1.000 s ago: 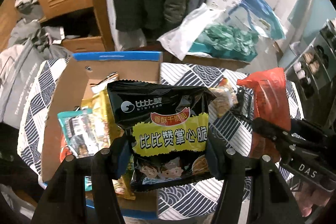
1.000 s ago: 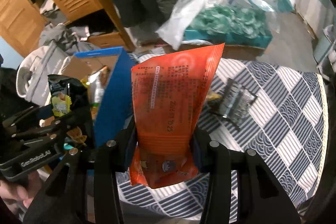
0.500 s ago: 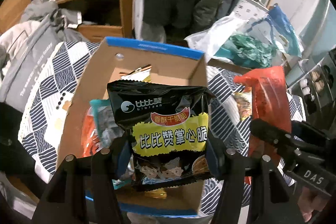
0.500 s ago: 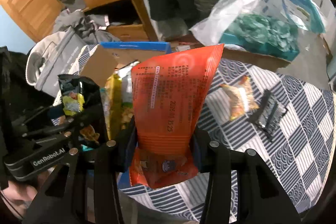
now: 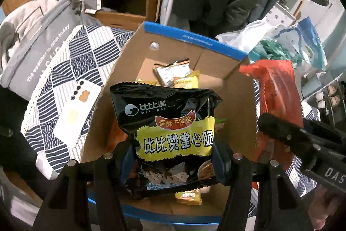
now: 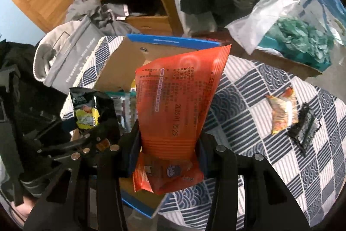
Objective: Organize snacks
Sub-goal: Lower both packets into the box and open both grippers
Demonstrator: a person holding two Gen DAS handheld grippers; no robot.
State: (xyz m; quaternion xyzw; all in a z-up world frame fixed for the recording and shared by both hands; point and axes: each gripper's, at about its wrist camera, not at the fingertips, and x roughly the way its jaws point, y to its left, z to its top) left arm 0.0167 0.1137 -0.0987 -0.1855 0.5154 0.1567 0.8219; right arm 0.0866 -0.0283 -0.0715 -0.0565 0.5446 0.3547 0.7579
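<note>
my left tongs (image 5: 173,157) are clenched on the black noodle packet (image 5: 166,122), hung over the open cardboard box (image 5: 233,70) so it can fall in among the snacks there. my right tongs (image 6: 168,151) grip the orange pouch (image 6: 179,101) just beside the box's blue-edged wall; i judge it must clear that rim. further out, two loose packets (image 6: 283,114) lie on the patterned counter (image 6: 248,105), with bare cloth around them.
</note>
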